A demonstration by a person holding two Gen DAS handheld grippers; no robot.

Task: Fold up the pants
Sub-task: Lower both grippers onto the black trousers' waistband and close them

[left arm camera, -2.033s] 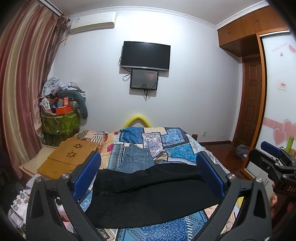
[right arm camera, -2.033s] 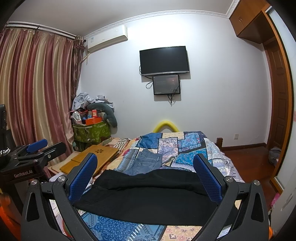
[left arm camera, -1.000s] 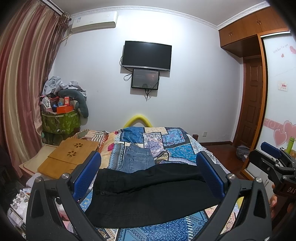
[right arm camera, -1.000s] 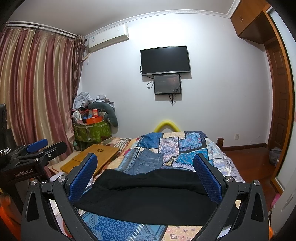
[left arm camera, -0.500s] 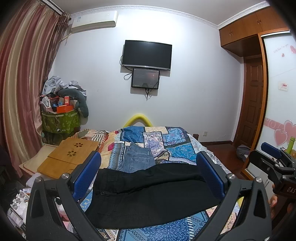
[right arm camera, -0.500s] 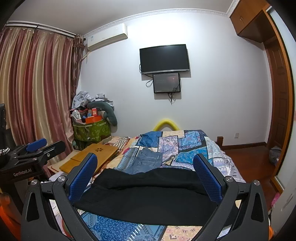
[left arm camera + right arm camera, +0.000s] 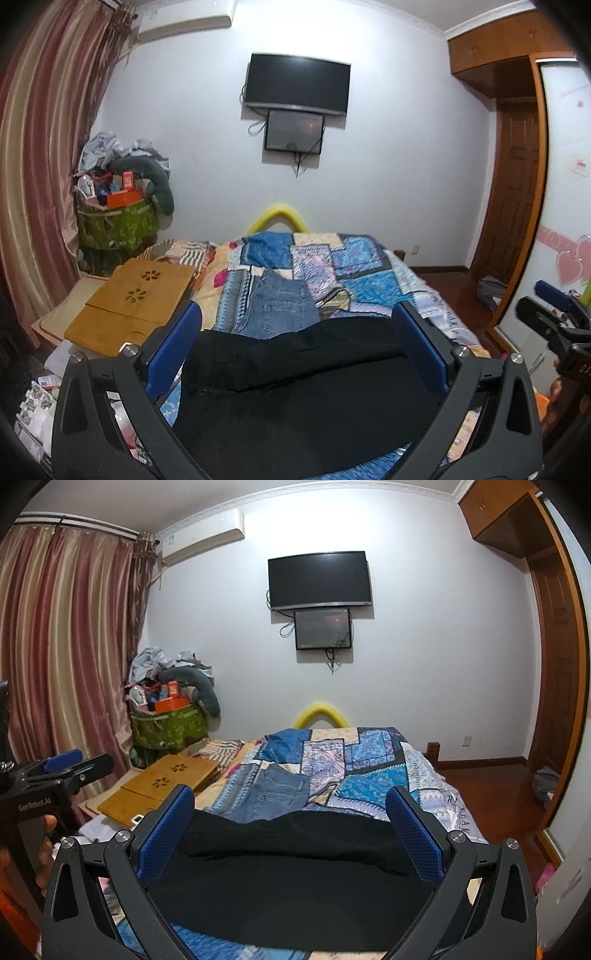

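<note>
Black pants [image 7: 303,384] lie across the near end of the bed, also seen in the right wrist view [image 7: 291,878]. Folded blue jeans [image 7: 280,308] lie just beyond them on the patchwork quilt [image 7: 365,273]; they also show in the right wrist view [image 7: 273,794]. My left gripper [image 7: 297,339] is open and empty, held above the near edge of the black pants. My right gripper [image 7: 290,821] is open and empty, also above the pants. The right gripper shows at the right edge of the left wrist view [image 7: 554,317], and the left gripper at the left edge of the right wrist view [image 7: 62,768].
A wooden lap desk [image 7: 136,299] lies left of the bed. A green bin piled with clutter [image 7: 118,221] stands in the corner by the curtain [image 7: 40,166]. A TV [image 7: 297,85] hangs on the far wall. A wardrobe and door [image 7: 517,192] stand right.
Both grippers have stayed open over the black pants. The views have shifted only slightly; the pants and jeans have not moved.
</note>
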